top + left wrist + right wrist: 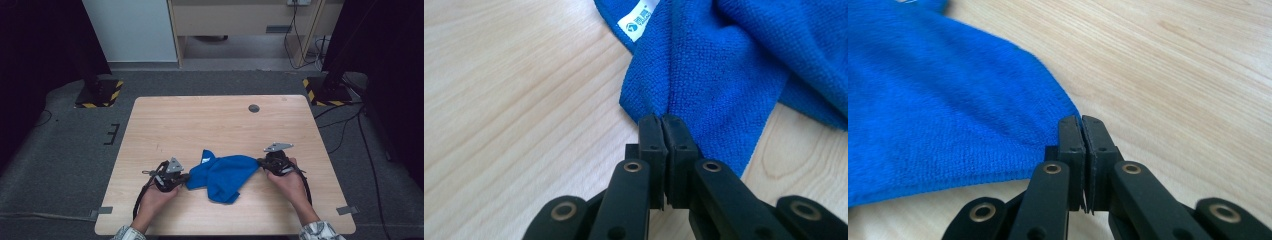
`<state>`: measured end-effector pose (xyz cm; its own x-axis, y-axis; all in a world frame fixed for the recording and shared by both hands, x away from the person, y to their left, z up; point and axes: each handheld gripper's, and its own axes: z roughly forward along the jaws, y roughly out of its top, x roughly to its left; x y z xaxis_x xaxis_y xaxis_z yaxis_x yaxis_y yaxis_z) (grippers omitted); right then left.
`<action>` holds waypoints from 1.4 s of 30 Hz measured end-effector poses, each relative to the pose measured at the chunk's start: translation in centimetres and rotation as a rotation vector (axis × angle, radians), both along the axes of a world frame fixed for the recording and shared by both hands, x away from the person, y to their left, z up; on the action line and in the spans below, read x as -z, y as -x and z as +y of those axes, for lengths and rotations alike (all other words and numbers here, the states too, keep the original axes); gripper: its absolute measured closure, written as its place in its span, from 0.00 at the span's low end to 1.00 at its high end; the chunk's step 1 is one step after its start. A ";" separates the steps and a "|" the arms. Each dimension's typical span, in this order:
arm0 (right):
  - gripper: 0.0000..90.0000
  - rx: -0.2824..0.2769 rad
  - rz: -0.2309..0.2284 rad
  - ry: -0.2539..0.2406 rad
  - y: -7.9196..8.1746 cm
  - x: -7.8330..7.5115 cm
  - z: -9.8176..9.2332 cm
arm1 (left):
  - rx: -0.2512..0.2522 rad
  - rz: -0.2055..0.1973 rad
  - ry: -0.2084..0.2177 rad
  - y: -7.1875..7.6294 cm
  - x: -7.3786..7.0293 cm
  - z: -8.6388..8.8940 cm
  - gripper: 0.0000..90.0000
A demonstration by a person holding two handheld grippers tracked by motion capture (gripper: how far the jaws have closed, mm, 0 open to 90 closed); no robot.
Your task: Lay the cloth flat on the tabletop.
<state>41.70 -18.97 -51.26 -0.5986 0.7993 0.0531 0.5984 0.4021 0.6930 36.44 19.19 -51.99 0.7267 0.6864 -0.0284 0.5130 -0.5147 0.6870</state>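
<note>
Tongs, high view: left tongs [186,176] and right tongs [260,161] are clamped on opposite ends of the blue cloth [223,176], bunched on the tabletop [200,120], likely for spreading.
Left gripper view: an edge of the cloth [719,75] is pinched.
Right gripper view: a corner of the cloth [938,100] is pinched.

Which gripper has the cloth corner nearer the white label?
The left gripper. Its fingers pinch the blue cloth just below the white label; the right gripper holds the opposite, label-free corner.
</note>
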 end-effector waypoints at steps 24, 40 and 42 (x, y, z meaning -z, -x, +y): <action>0.92 0.010 -0.039 0.047 -2.1 0.1 1.3 | -0.041 -0.016 0.024 2.1 -0.1 1.4 0.81; 0.76 0.075 -0.076 -0.058 -0.7 -1.1 0.3 | -0.074 -0.102 0.140 0.7 -1.3 0.9 0.59; 0.81 0.087 -0.065 -0.075 -0.5 -0.9 0.2 | -0.093 -0.104 0.144 0.1 -1.3 0.8 0.62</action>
